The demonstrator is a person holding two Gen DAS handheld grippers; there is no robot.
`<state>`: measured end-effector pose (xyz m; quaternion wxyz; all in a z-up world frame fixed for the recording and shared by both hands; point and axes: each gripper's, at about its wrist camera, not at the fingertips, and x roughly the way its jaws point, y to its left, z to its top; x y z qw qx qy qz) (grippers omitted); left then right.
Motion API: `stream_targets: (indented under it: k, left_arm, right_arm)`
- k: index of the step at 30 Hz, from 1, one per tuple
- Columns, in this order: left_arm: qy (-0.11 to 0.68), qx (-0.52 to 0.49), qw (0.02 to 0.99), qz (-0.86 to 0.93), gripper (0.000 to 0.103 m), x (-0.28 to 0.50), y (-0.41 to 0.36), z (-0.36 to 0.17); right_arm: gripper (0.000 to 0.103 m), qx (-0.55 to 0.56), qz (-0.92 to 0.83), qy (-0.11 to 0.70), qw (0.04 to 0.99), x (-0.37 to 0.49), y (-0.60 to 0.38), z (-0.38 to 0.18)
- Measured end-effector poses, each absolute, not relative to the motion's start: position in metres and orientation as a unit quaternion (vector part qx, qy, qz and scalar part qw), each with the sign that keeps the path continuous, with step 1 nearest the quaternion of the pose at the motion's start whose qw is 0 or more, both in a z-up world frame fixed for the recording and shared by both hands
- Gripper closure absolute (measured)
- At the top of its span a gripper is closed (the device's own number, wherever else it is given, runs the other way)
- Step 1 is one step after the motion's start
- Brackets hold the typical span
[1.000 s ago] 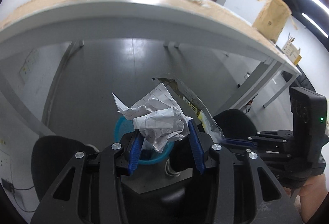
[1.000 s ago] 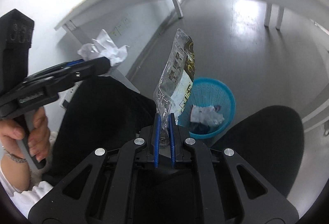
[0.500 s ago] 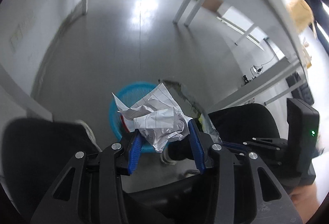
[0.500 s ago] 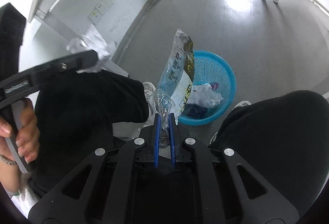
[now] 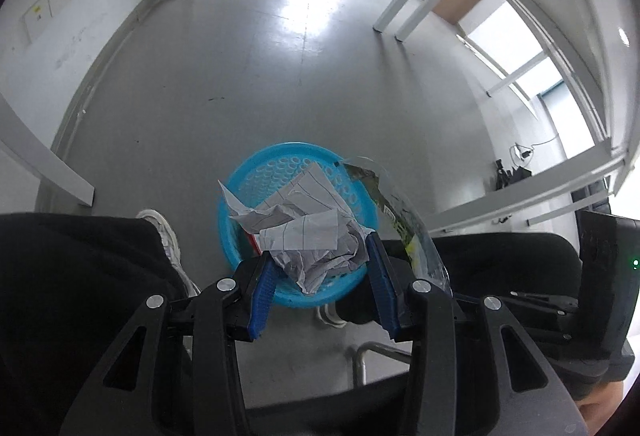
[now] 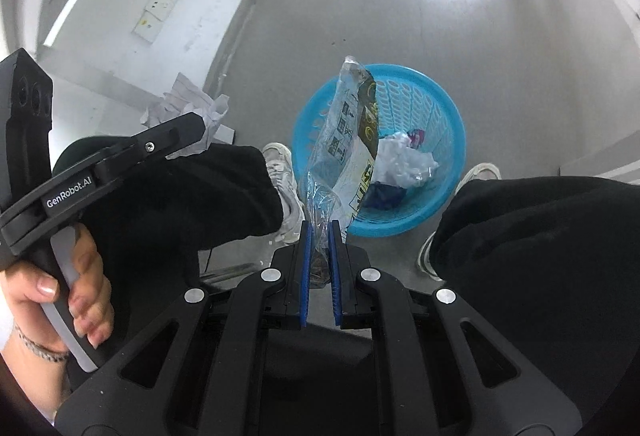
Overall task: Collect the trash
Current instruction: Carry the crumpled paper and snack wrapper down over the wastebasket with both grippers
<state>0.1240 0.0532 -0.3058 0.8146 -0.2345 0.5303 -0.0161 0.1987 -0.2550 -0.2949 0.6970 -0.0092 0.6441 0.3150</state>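
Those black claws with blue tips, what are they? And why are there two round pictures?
They are grabbing tools, one in each hand of a seated person. Each tool has a small camera looking along its claws, so you get two round pictures. The left gripper squeezes a crumpled paper. The right gripper pinches a clear plastic wrapper. In the right picture you also see the person's left hand holding its tool. Below, on the grey floor between the person's shoes, stands a blue basket with some trash already inside. Both pieces look headed there.
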Motion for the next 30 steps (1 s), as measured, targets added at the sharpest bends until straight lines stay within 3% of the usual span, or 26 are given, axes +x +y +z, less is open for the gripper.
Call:
stream_targets:
  k: [30]
  left_arm:
    - [0.603, -0.313, 0.733, 0.033, 0.061, 0.210, 0.073, -0.394]
  right_arm:
    - [0.093, 0.030, 0.222, 0.737, 0.638, 0.295, -0.226, -0.414]
